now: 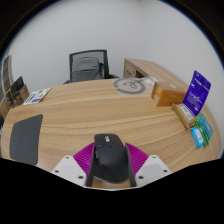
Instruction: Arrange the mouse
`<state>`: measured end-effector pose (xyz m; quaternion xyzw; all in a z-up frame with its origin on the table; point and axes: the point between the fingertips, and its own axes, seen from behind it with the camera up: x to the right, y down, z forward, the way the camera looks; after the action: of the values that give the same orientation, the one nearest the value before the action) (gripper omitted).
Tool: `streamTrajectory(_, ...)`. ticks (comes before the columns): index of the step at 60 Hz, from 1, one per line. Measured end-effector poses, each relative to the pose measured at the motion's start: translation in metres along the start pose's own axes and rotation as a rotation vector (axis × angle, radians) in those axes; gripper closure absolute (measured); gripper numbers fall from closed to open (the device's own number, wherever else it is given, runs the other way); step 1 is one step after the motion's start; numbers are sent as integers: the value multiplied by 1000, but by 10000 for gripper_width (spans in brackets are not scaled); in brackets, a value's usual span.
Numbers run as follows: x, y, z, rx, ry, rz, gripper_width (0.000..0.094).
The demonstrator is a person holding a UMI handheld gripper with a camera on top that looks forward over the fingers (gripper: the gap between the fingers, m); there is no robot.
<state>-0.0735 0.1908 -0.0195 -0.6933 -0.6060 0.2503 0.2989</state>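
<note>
A black computer mouse (109,155) sits between my gripper's two fingers, its nose pointing away over the wooden table (90,115). Both magenta pads (84,158) press against its sides, and it appears held just above the table's near edge. My gripper (110,163) is shut on the mouse. A dark grey mouse mat (25,137) lies on the table to the left of the fingers.
A black office chair (88,66) stands behind the table. A round white object (129,85) lies at the far side. A cardboard box (166,93), a blue-and-white box (197,95) and a green pack (203,130) sit to the right. Books (37,96) lie at the left.
</note>
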Motion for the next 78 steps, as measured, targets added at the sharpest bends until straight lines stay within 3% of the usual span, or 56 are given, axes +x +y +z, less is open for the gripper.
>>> streamTrajectory(7, 9, 1, -2, -3, 42, 41, 505)
streamTrajectory(13, 20, 4, -9, -14, 119, 47, 513)
streamTrajectory(22, 10, -25, -42, 15, 131, 63, 512)
streamTrajectory(36, -69, -103, -103, 103, 41, 73, 513)
streamTrajectory(50, -194, -130, -123, 129, -81, 14, 512)
streamTrajectory(65, -312, -77, -90, 67, -159, -56, 514)
streamTrajectory(78, -337, -3, -49, -20, -127, -81, 511)
